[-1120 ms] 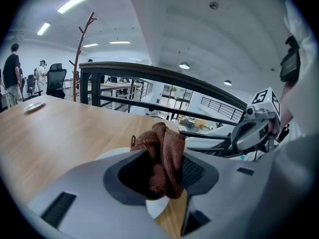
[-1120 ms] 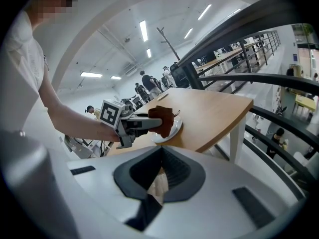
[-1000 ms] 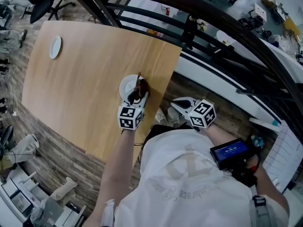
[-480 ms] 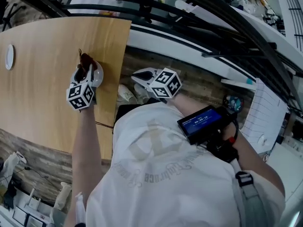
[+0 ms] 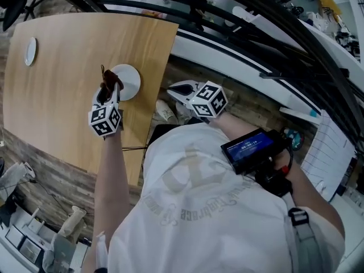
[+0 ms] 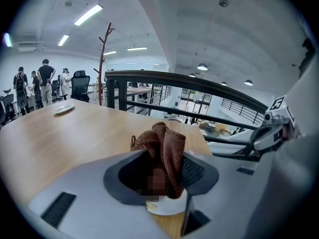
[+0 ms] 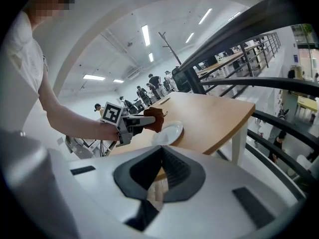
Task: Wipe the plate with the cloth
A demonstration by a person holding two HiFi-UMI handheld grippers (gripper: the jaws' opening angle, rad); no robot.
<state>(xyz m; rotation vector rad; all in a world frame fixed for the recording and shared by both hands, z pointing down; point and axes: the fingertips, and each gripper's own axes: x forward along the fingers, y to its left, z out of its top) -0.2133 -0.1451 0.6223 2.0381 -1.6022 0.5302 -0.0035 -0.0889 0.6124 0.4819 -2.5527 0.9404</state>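
A small white plate (image 5: 128, 81) lies near the right edge of the wooden table (image 5: 68, 67). My left gripper (image 5: 108, 90) is shut on a bunched brown cloth (image 5: 108, 82) held at the plate's left rim. The left gripper view shows the cloth (image 6: 163, 146) standing up between the jaws, with the plate (image 6: 167, 208) just below them. My right gripper (image 5: 181, 89) hangs off the table's right side over the floor, its jaws shut and holding nothing. From there I see the plate (image 7: 168, 133), the cloth (image 7: 155, 119) and the left gripper (image 7: 145, 121).
A second small plate (image 5: 30, 51) lies at the table's far left. A dark railing (image 5: 256, 16) runs past the table's right edge. A device with a blue screen (image 5: 250, 147) is on the person's right forearm. Several people (image 6: 35, 81) stand far off.
The left gripper has carried the cloth across the plate from its right side to its left rim. The head view has swung about. The right gripper stays off the table.
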